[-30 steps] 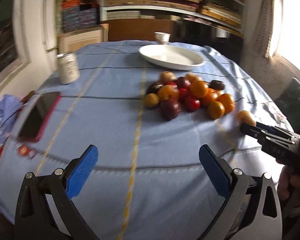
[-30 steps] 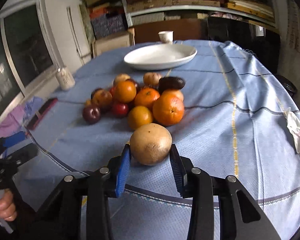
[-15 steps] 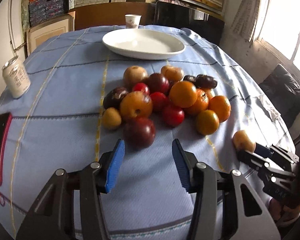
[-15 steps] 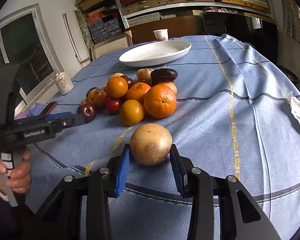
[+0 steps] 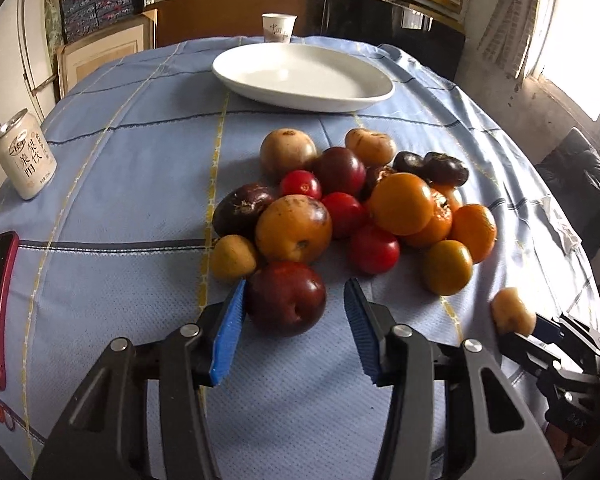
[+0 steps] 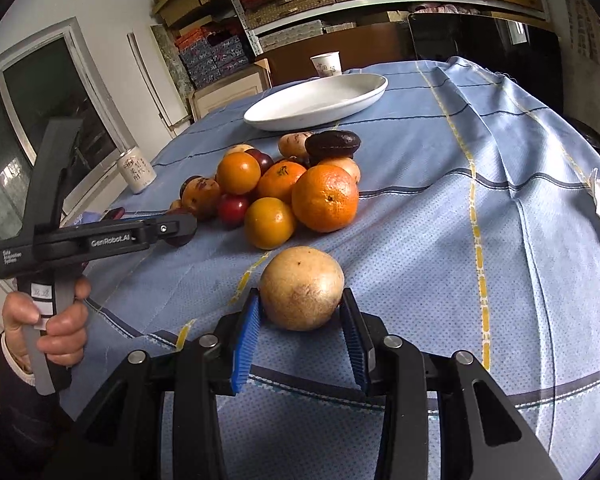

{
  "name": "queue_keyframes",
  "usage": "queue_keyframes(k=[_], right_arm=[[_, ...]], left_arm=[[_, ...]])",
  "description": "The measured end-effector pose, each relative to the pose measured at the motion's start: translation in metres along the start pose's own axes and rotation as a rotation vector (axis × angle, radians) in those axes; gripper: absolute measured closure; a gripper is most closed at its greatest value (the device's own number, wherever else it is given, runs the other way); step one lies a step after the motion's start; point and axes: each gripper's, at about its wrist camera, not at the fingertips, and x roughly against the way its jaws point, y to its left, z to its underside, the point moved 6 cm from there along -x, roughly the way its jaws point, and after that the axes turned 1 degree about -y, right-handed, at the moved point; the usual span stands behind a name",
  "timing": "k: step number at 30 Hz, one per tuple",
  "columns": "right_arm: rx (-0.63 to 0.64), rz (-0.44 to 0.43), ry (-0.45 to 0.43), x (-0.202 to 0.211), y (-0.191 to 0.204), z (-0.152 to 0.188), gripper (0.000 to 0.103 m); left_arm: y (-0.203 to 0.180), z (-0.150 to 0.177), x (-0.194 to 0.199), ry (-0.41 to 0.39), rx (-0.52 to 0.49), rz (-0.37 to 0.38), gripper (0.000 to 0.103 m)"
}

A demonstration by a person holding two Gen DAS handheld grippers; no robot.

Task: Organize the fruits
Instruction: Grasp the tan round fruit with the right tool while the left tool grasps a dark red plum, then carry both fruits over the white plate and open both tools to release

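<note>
Your white plate (image 5: 380,92) holds nothing yet — your right gripper (image 6: 300,334) clamps a tan fruit (image 6: 302,288), your left gripper (image 5: 294,332) brackets a dark red plum (image 5: 286,298) with a gap at one pad, the pile (image 5: 400,204) untouched.

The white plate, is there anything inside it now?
The white plate holds nothing visible in its bowl. All the fruits lie on the tablecloth. A paper cup stands behind it, base hidden.

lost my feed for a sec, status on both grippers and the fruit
Right gripper shut on tan fruit. Left gripper open around dark red plum, not clamped. White plate empty, path clear.
</note>
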Motion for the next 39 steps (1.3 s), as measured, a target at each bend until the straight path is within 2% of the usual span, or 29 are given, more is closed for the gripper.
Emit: queue_keyframes(k=[7,9,10,11,15,20,22,25,28,33,36,39], right_arm=[[0.027,0.026,0.024,-0.006,0.003,-0.002,0.061],[0.038,0.040,0.021,-0.006,0.004,-0.004,0.063],[0.041,0.043,0.018,-0.006,0.005,-0.004,0.063],[0.042,0.042,0.016,-0.005,0.004,-0.004,0.063],[0.029,0.006,0.018,0.002,0.004,-0.014,0.063],[0.029,-0.121,0.032,0.020,0.016,-0.050,0.063],[0.045,-0.143,0.010,0.025,0.020,-0.071,0.063],[0.096,-0.099,-0.050,0.017,0.025,-0.116,0.063],[0.093,-0.066,-0.072,-0.012,0.022,-0.157,0.063],[0.035,-0.026,0.000,-0.097,0.005,-0.213,0.063],[0.014,-0.001,0.049,-0.140,-0.003,-0.228,0.063],[-0.009,-0.018,0.091,-0.169,-0.008,-0.233,0.063]], left_arm=[[0.001,-0.001,-0.006,0.022,-0.004,-0.020,0.055],[0.003,-0.001,-0.005,0.016,-0.004,-0.028,0.058],[0.004,-0.001,-0.004,0.011,-0.001,-0.034,0.065],[0.006,0.000,-0.002,0.007,0.003,-0.026,0.065],[0.011,0.003,0.004,0.008,0.017,0.028,0.065],[0.013,-0.008,0.023,-0.013,0.005,0.091,0.065],[0.016,-0.022,0.033,-0.023,0.004,0.143,0.065],[0.021,-0.060,0.038,-0.044,0.006,0.191,0.065],[0.028,-0.112,0.026,-0.086,-0.016,0.146,0.065],[0.034,-0.181,-0.035,-0.041,0.014,0.159,0.065],[0.036,-0.209,-0.076,-0.014,0.021,0.126,0.065],[0.038,-0.221,-0.109,0.021,0.040,0.123,0.065]])
